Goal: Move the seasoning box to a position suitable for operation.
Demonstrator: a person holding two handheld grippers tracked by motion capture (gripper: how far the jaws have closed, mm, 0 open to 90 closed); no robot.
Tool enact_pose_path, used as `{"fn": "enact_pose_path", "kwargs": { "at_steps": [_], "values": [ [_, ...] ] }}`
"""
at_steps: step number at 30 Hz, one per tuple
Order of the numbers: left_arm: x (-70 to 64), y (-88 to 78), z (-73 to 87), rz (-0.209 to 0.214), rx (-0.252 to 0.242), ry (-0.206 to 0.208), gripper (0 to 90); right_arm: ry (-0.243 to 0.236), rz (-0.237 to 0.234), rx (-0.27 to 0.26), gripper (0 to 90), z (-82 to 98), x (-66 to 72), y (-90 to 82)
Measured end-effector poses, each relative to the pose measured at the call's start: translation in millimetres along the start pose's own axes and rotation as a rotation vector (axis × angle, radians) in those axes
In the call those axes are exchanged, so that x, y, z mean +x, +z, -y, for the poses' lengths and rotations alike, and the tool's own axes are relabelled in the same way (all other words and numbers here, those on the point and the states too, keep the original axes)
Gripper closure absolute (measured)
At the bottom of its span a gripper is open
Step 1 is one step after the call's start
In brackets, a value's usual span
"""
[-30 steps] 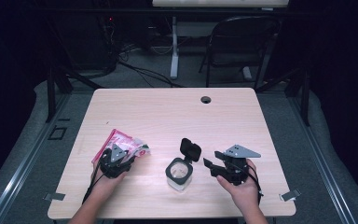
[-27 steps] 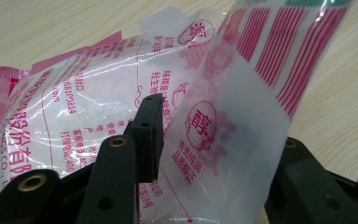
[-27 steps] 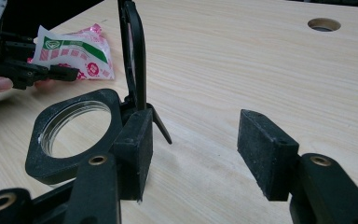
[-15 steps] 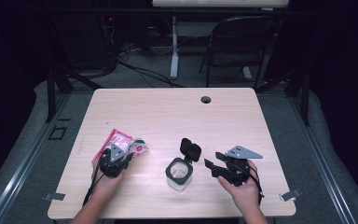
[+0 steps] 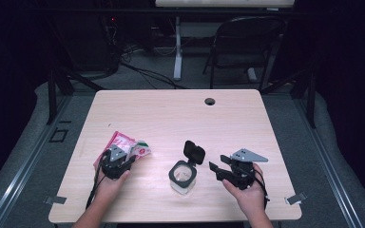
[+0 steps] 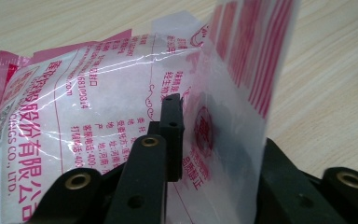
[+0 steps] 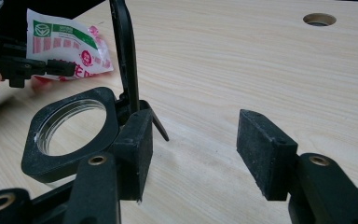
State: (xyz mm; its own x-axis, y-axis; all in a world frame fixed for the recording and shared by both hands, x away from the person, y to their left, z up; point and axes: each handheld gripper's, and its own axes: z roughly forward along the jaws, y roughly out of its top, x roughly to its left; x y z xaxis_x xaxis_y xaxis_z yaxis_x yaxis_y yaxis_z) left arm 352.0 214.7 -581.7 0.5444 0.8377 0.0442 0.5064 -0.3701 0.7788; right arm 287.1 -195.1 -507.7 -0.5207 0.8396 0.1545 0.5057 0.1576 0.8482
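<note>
1. The table (image 5: 171, 114) is a pale wood-grain top with a round cable hole (image 5: 210, 101) near its far edge; the person's forearms come in at the near edge.
2. The packet (image 5: 123, 145) lies on the left part of the table, well apart from the jar. It is a flat plastic pouch with a pink border, a glossy see-through panel showing pale contents, red printed characters, a barcode at one corner and a green mark near one end. In the left gripper view its near end is bent up off the wood and stands almost upright between the jaws.
3. The jar (image 5: 181, 175) stands near the middle of the near edge: clear body, square black collar with a round mouth, and a black flip lid (image 5: 194, 152) hinged upright at its far side.
4. The left gripper (image 5: 116, 161) has just been closing its jaws and now pinches the raised end of the packet; the film sits pressed between the two black pads.
5. The right gripper (image 5: 217, 170) is just beside the jar, jaws spread wide with bare table between them, one pad close to the collar.
</note>
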Motion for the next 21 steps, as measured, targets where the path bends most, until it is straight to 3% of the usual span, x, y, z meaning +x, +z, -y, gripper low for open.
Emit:
{"fn": "enact_pose_path", "kwargs": {
  "at_steps": [5,14,21],
  "values": [
    [-0.7,1.7,0.6,-0.009,0.001,-0.017,75.4,0.003,0.001,0.004,45.5,0.8,0.2,0.5],
    [-3.7,3.0,2.6,-0.037,0.001,0.048,76.7,-0.002,0.002,-0.001,45.9,1.3,1.8,0.0],
    [-3.1,2.3,2.8,-0.049,-0.002,0.038,83.9,0.002,0.001,-0.005,45.8,2.4,1.4,1.1]
  ]
}}
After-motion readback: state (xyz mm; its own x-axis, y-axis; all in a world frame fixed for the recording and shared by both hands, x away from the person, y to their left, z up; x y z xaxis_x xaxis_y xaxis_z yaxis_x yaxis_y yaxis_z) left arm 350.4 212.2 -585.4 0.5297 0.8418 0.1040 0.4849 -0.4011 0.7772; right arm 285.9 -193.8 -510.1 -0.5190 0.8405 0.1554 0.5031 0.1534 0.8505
